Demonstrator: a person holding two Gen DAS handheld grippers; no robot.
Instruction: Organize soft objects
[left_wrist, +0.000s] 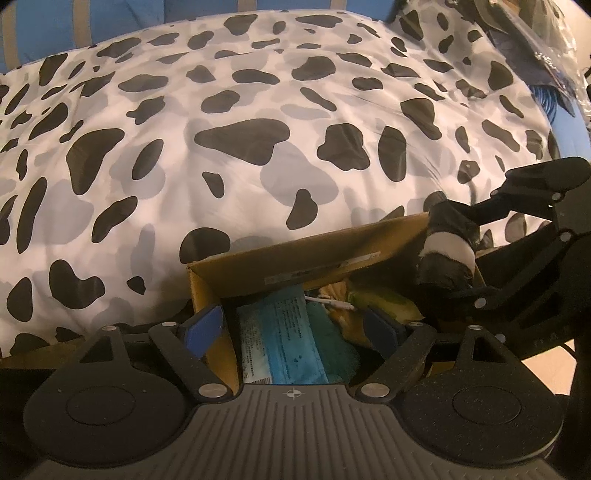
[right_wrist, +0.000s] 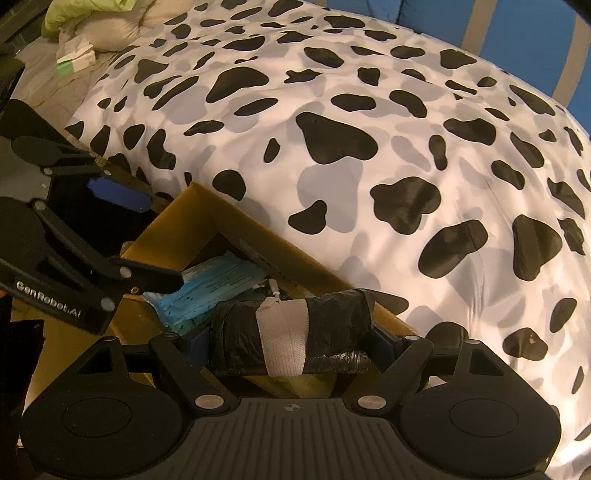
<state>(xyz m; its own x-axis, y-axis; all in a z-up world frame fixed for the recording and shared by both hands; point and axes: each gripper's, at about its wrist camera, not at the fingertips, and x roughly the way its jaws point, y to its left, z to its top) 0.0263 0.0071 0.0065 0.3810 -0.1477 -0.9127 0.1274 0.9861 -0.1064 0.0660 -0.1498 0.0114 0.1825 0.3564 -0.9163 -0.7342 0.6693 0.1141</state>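
On my left, my left gripper (left_wrist: 293, 330) hangs over the near left corner of the cardboard box (left_wrist: 295, 258). Its blue-padded fingers (left_wrist: 205, 325) stand wide apart with nothing between them: one pad sits outside the box's left wall, the other over the contents. Straight below that gap lies a blue packet of face masks (left_wrist: 280, 332), flat in the box, with a teal cloth (left_wrist: 340, 350) beside it on the right. Further right in the box I see a thin white cable (left_wrist: 332, 303) and something yellow-green (left_wrist: 384, 301), partly hidden, which I cannot name for sure.

Moving right, my right gripper (right_wrist: 291, 334) holds a black rolled bundle (right_wrist: 291, 334) wrapped with a pale grey band around its middle. My fingers on that side are closed against its two ends, so the bundle lies crosswise between them. It hovers at the far right corner of the box, at rim height, just above the edge; from the left wrist view it (left_wrist: 447, 254) shows against the box's back wall. I cannot tell whether it touches the cardboard.

Behind and around the box spreads a puffy duvet with black and grey cow patches (left_wrist: 258, 129), pressing up against the box's far wall. Beyond the duvet is blue fabric with tan stripes (right_wrist: 517, 26). At the top left of the right wrist view lie a lime-green cloth (right_wrist: 85, 14) and a cream pillow (right_wrist: 110, 33).
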